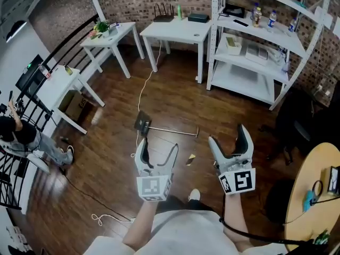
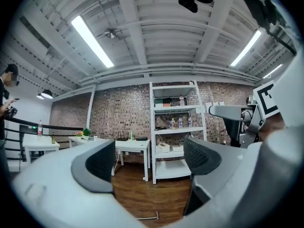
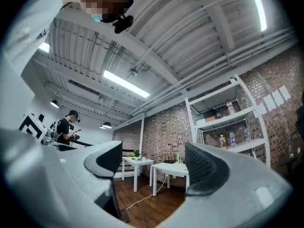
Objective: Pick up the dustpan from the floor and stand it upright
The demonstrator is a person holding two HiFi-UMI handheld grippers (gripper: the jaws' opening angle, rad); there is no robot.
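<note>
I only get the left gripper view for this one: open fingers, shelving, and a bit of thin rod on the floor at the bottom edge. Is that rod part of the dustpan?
Observer: Yes. The head view shows the whole dustpan lying flat on the wooden floor, with its long handle running off to the right.
Operator: Is the other gripper holding anything?
Observer: No. The right gripper is open and empty, held above the floor.
Operator: Anything close to the pan end?
Observer: A white cable runs along the floor right past it. I cannot tell whether they touch.
</note>
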